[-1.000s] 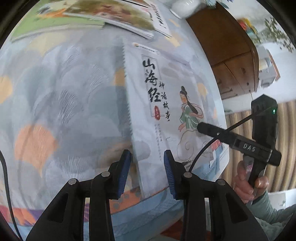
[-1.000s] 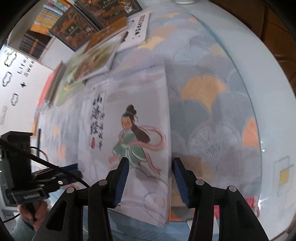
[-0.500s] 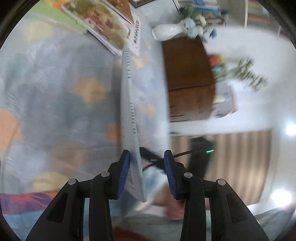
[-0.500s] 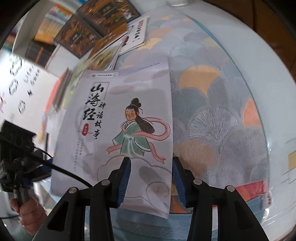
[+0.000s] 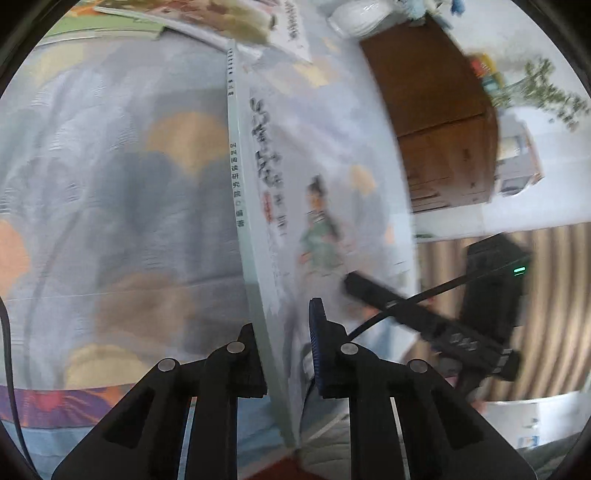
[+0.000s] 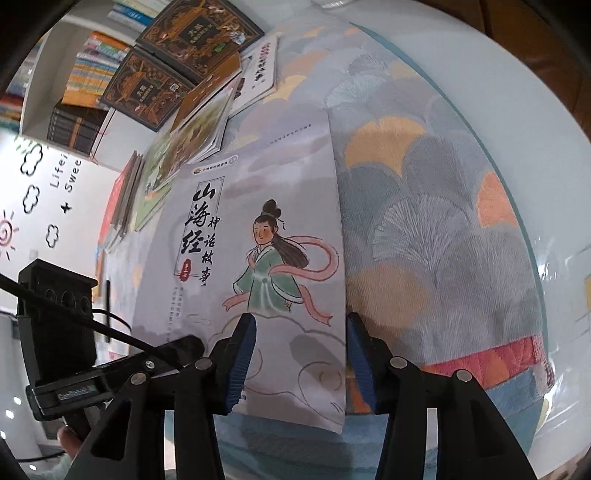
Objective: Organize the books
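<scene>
L gripper (image 5: 286, 354) clamps spine edge of grey storybook (image 6: 258, 258), tilting it off patterned tablecloth (image 6: 424, 221) for lifting; R gripper (image 6: 299, 354), jaws opening, straddles its lower corner w/o pinching.

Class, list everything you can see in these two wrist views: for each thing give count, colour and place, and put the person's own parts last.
Storybook: one, pale grey cover with a green-robed figure, lifted at its spine edge above the tablecloth.
Tablecloth: one, grey-blue with orange fan patterns, covering the table.
Scattered books: several, dark ornate, green and white covers, overlapping at the table's far end.
Shelved books: many, orange and dark spines, on a white shelf behind.
Vase: one, white, far table edge.
Cabinet: one, brown wood, beside the table.
Left tool: one, black, shut on the storybook's spine edge.
Right tool: one, black with blue pads, jaws opening, over the storybook's corner.
</scene>
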A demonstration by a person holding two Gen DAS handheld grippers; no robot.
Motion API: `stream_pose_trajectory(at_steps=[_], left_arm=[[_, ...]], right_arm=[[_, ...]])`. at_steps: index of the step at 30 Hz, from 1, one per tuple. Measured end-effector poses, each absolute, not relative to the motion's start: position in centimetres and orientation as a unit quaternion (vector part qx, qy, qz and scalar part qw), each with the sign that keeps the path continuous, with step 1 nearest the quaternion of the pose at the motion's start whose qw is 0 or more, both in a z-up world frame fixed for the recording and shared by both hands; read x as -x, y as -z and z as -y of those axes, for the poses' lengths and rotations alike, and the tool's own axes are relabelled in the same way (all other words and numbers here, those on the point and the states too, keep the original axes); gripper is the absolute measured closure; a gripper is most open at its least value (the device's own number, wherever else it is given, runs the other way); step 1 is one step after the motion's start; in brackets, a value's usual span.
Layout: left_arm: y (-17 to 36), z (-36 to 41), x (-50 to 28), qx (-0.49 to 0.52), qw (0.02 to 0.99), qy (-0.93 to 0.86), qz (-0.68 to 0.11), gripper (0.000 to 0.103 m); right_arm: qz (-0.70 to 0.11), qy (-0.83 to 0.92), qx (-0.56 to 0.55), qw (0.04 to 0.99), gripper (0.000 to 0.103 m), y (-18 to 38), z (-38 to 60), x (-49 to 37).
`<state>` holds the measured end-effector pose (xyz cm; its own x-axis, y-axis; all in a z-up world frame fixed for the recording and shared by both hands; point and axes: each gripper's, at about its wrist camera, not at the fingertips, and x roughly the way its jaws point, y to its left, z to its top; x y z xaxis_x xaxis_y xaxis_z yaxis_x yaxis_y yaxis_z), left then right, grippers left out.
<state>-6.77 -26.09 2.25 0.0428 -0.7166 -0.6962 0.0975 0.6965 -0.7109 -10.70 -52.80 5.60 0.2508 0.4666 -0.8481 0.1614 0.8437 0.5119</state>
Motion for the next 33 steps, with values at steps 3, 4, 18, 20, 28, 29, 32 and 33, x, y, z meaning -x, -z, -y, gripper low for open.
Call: stream_pose_trajectory(at_steps=[3, 4, 18, 20, 28, 29, 32, 33], left_arm=[[-2.7, 24.9, 6.0, 0.320, 0.648, 0.322, -0.612, 0.090], [-2.8, 24.5, 5.8, 0.346, 0.635, 0.327, -0.608, 0.090], [-0.6, 24.1, 5.9, 0.466, 0.544, 0.331, -0.614, 0.090], [-1.0, 23.9, 6.0, 0.444, 0.556, 0.326, -0.623, 0.090], [-4.5, 26.1, 6.6, 0.238, 0.668, 0.310, -0.634, 0.090], [-5.1, 26.2, 6.7, 0.220, 0.678, 0.311, -0.629, 0.090], [-6.3, 26.2, 7.0, 0.187, 0.695, 0.321, -0.616, 0.090], [-6.7, 26.2, 6.9, 0.178, 0.698, 0.329, -0.610, 0.090]], right_arm=[[-0.602, -0.116, -0.350, 0.708, 0.046, -4.9, 55.1, 11.6], [-0.595, -0.120, -0.385, 0.696, 0.044, -4.5, 56.0, 12.0], [-0.549, -0.194, -0.474, 0.660, 0.065, -3.8, 55.6, 12.0], [-0.560, -0.172, -0.407, 0.701, 0.066, -5.3, 54.6, 11.7], [-0.580, -0.124, -0.135, 0.794, 0.066, -9.0, 47.9, 12.1], [-0.576, -0.124, -0.121, 0.799, 0.066, -9.4, 47.3, 12.3], [-0.563, -0.114, -0.086, 0.814, 0.066, -10.4, 46.2, 12.8], [-0.557, -0.104, -0.077, 0.821, 0.066, -11.0, 45.8, 13.0]])
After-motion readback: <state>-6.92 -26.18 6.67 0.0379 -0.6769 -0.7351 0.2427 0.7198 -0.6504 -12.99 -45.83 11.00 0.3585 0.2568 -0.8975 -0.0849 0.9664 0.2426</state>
